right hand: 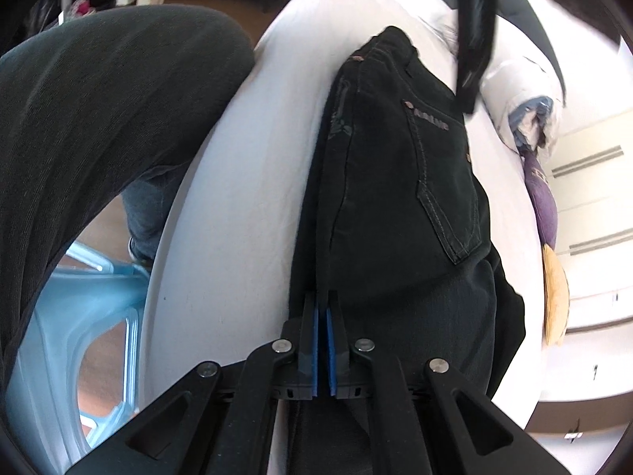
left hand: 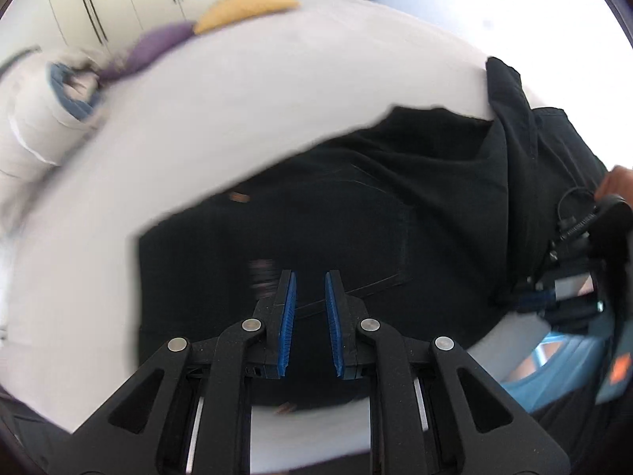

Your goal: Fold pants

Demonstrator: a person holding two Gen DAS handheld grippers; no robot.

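Observation:
Black jeans [left hand: 356, 217] lie folded lengthwise on a white bed sheet [left hand: 237, 99], back pocket up. My left gripper [left hand: 310, 277] hovers just above them near the waist end. Its blue pads stand a little apart with nothing between them. At the right edge of the left wrist view, my right gripper [left hand: 530, 301] pinches the jeans' near edge. In the right wrist view the jeans [right hand: 395, 178] stretch away along the sheet [right hand: 245, 217]. Their long edge runs into my right gripper [right hand: 322, 301], whose pads are closed on the fabric.
A rolled white and blue duvet [left hand: 47, 118], a purple cushion [left hand: 158, 43] and a yellow cushion [left hand: 245, 4] lie at the bed's far side. A person's leg in dark trousers [right hand: 99, 99] and a light blue plastic stool [right hand: 79, 316] are beside the bed's near edge.

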